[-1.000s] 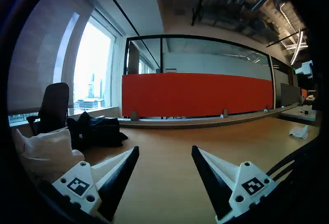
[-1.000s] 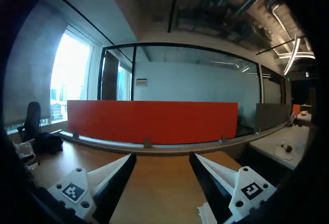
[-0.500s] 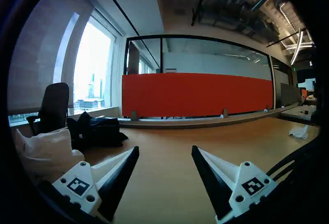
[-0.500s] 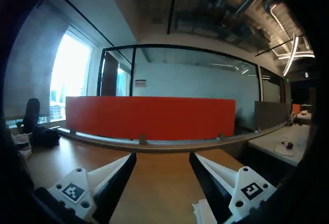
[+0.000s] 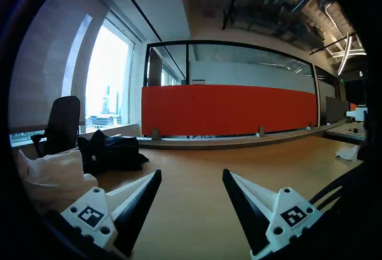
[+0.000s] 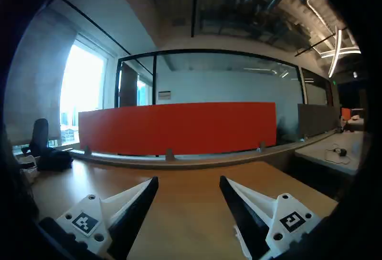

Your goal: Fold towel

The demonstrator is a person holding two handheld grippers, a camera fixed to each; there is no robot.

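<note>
Left gripper point(image 5: 191, 171): 2 fingers apart, nothing between them, over the light wooden table point(image 5: 191, 217).
Right gripper point(image 6: 188, 178): 2 fingers apart, empty.
Towel: small white crumpled towel point(image 5: 347, 152) lies on the table's far right, well apart from the left gripper.

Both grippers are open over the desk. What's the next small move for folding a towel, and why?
Probably swing the left gripper toward the white cloth bundle at its left: both it and the right gripper have open, empty jaws above the wooden desk.
</note>
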